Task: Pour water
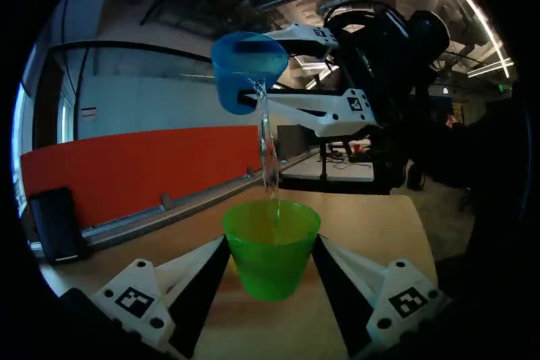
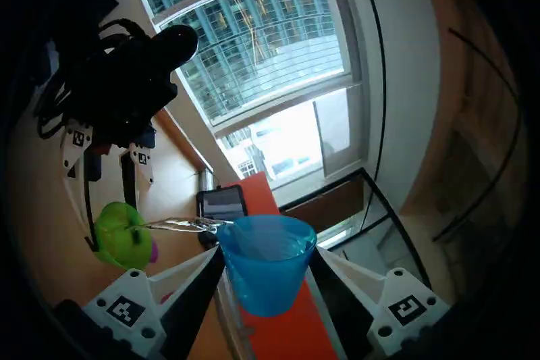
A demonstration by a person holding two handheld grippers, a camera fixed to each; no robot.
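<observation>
In the left gripper view, the left gripper (image 1: 270,245) has its two fingers closed to the width of a green plastic cup (image 1: 271,272) and pressed against its sides. The cup stands upright and low over the wooden table (image 1: 385,225); whether its base touches the wood is hard to tell. Above it, the right gripper (image 1: 260,66) clamps a blue plastic cup (image 1: 233,83), tipped so its rim faces down, and a thin stream of water (image 1: 266,150) falls from the lip into the green cup's mouth. In the right gripper view, the blue cup sits pinched between the near fingers, tilted toward the green cup farther off. The water arcs across to the green cup, which the other gripper holds from behind. Pouring appears to be mid-flow, and how much water remains cannot be seen. The next move likely calls for tilting further while keeping the lip over the green cup, then righting the blue cup. In all there are two cups, two grippers and one stream.
</observation>
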